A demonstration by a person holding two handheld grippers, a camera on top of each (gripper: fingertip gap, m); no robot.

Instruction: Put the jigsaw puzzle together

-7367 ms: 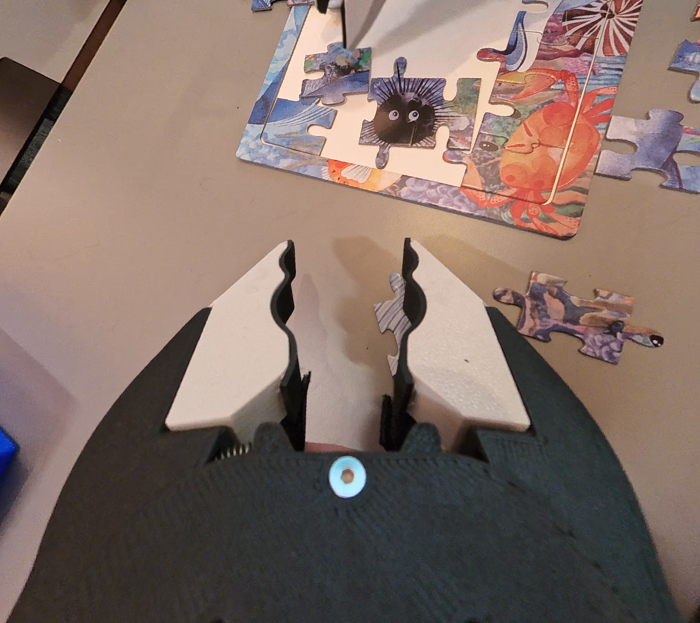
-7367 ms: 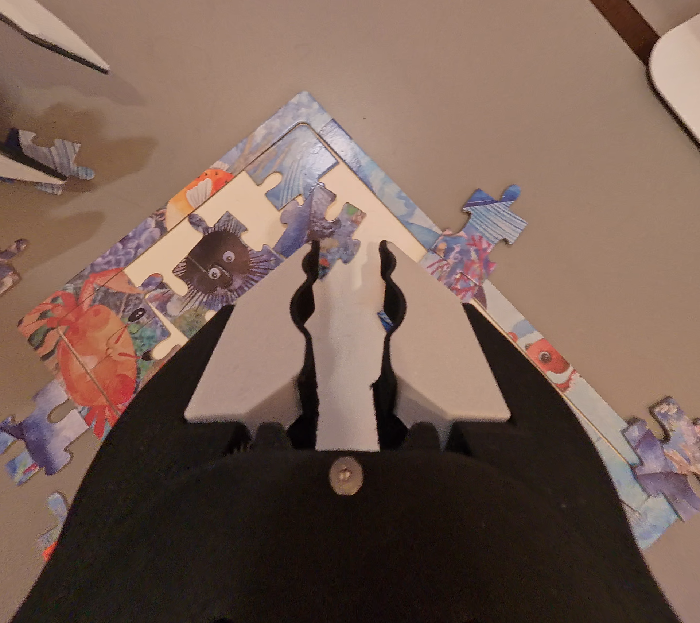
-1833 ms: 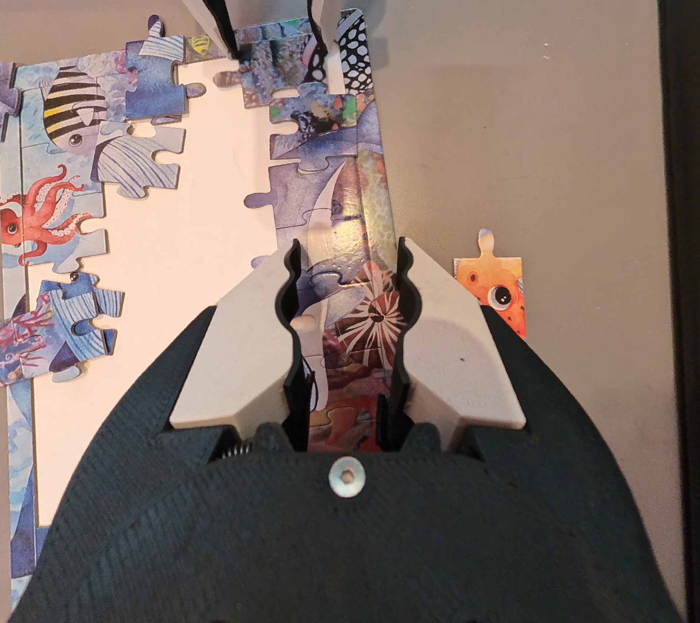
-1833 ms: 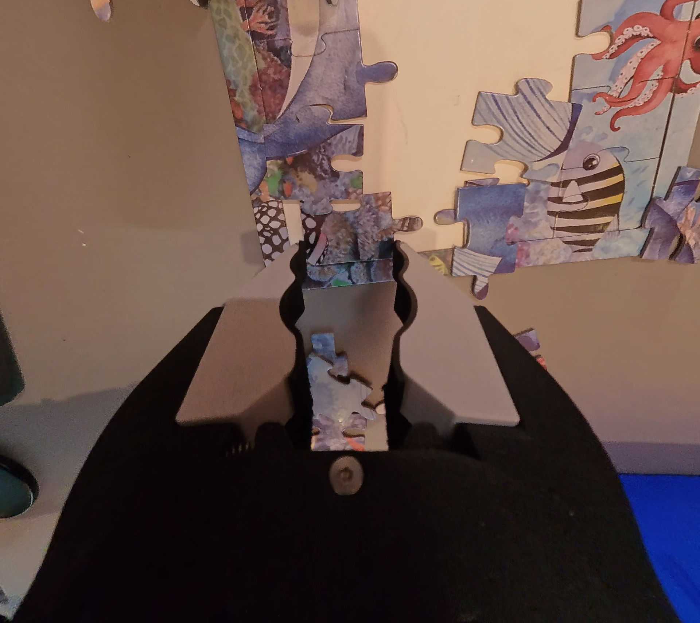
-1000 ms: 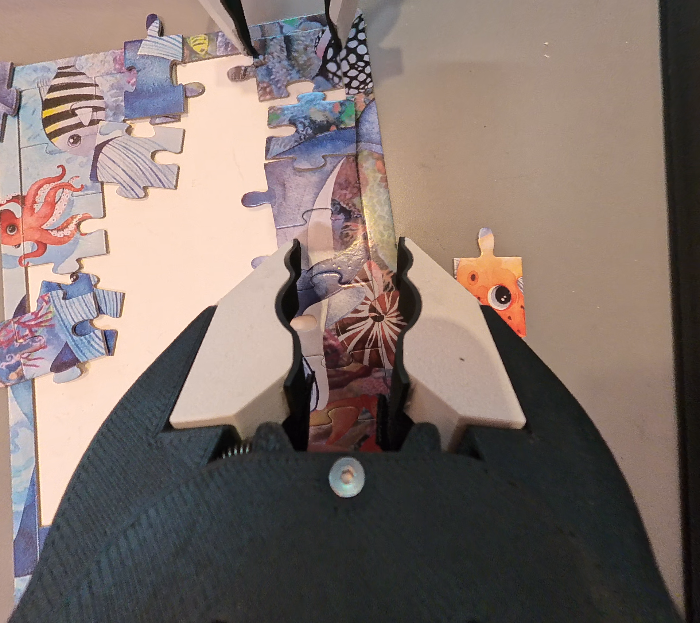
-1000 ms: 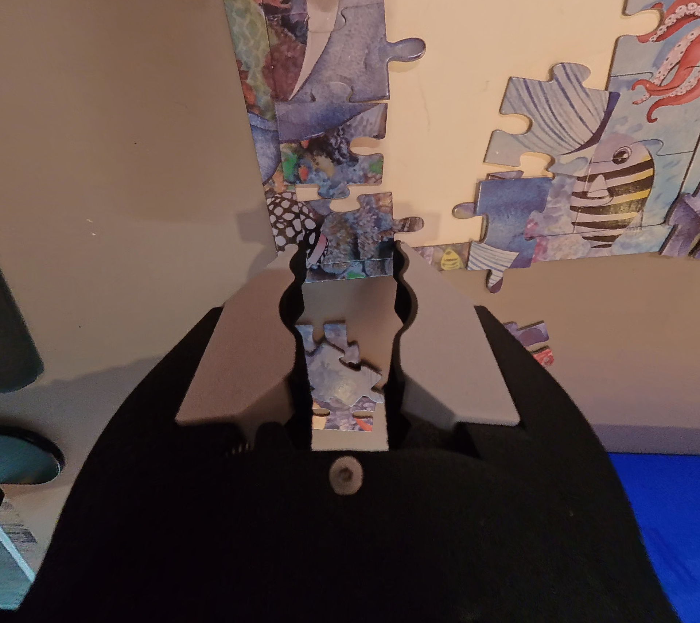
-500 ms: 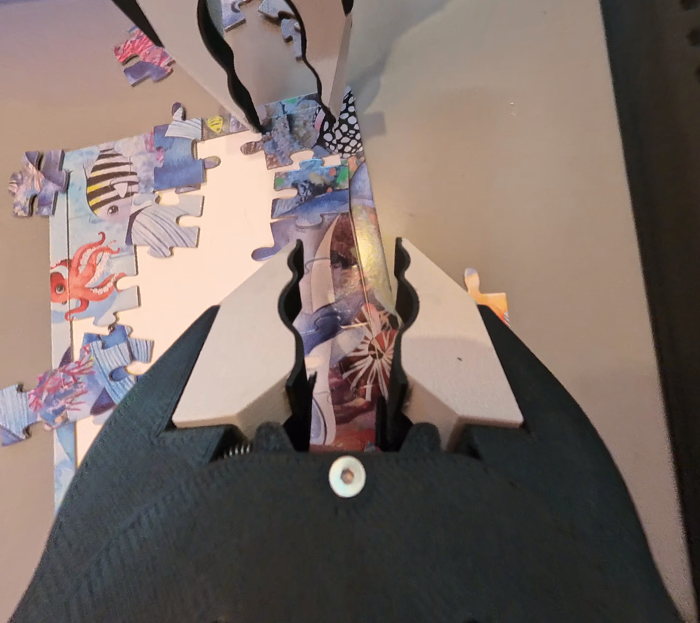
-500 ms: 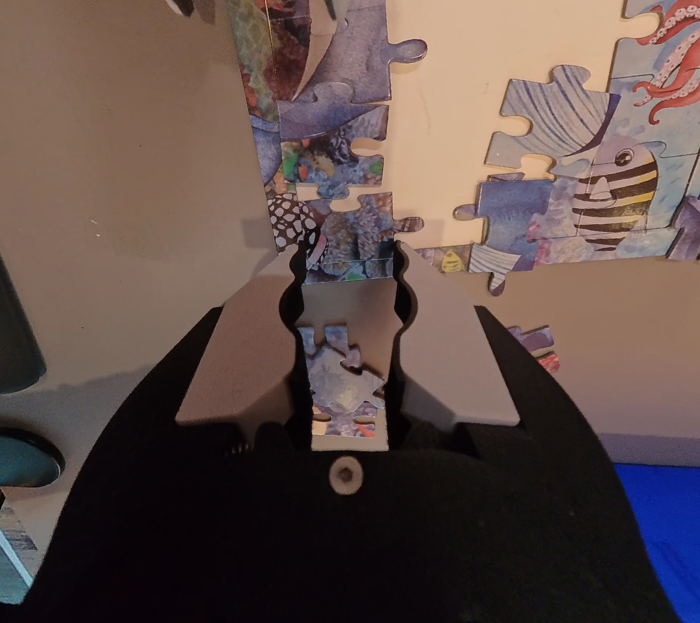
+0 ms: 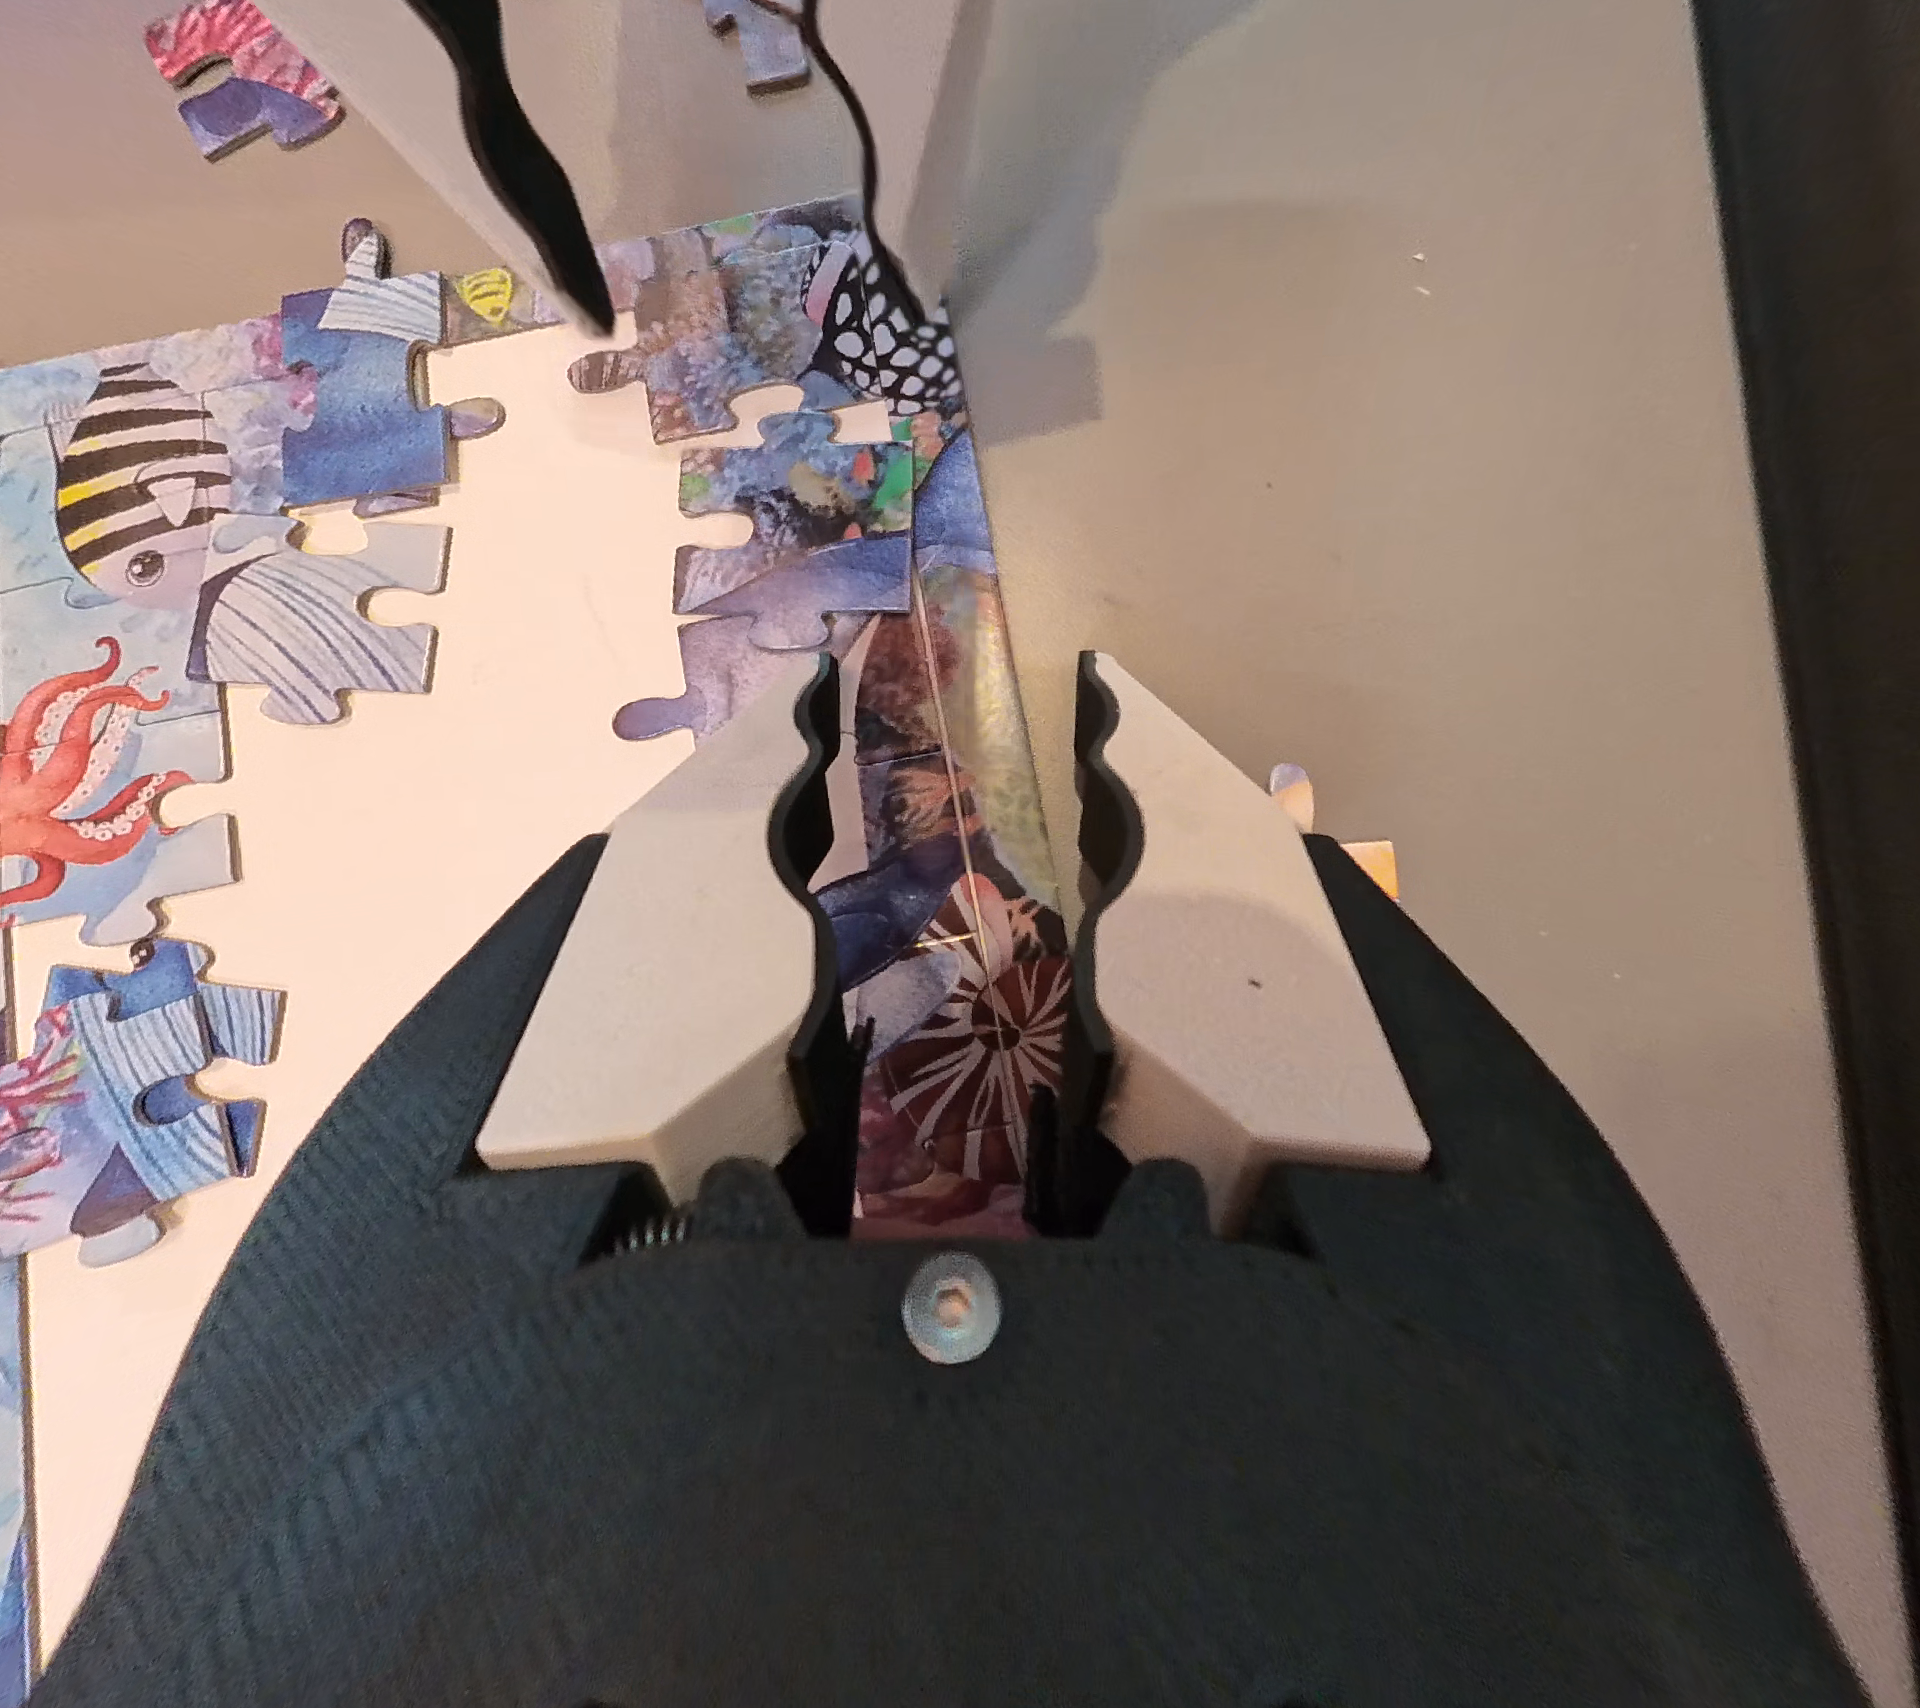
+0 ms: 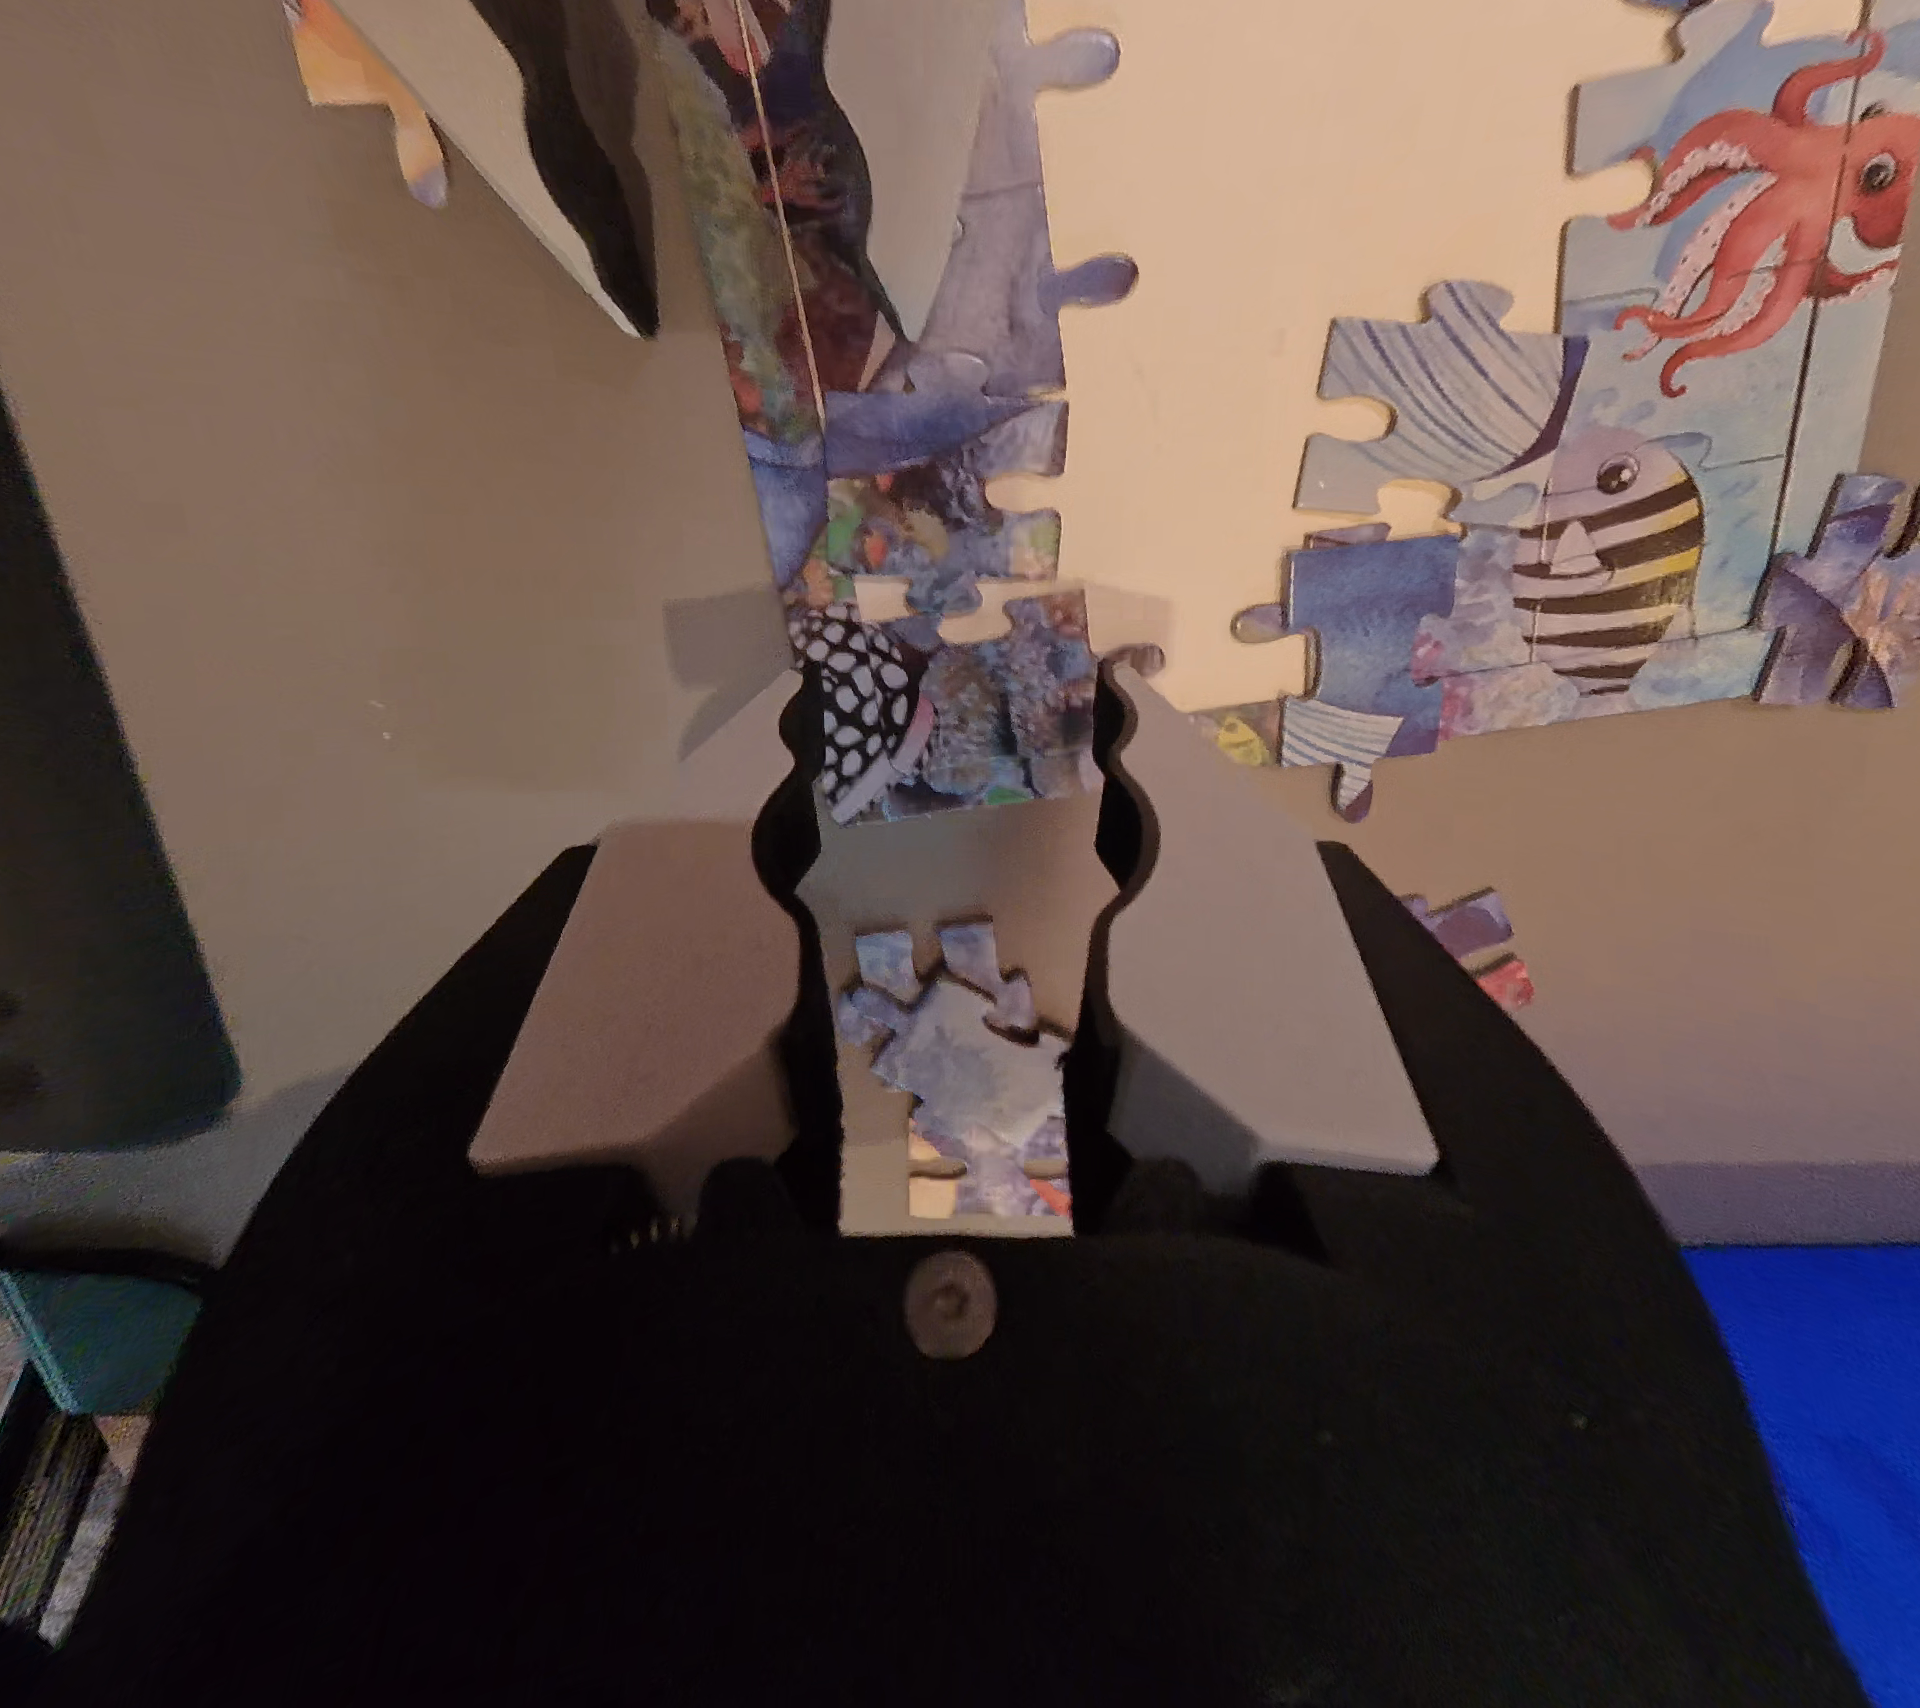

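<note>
Puzzle corner piece (image 10: 966, 702) sits between our empty, spread right gripper (image 10: 951, 713); nudging could unseat it.

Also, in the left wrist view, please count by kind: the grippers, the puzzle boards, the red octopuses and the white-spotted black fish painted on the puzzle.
Grippers: 2, left gripper and right gripper
Puzzle board: 1
Red octopus: 1
Spotted fish: 1
Total: 5
</note>
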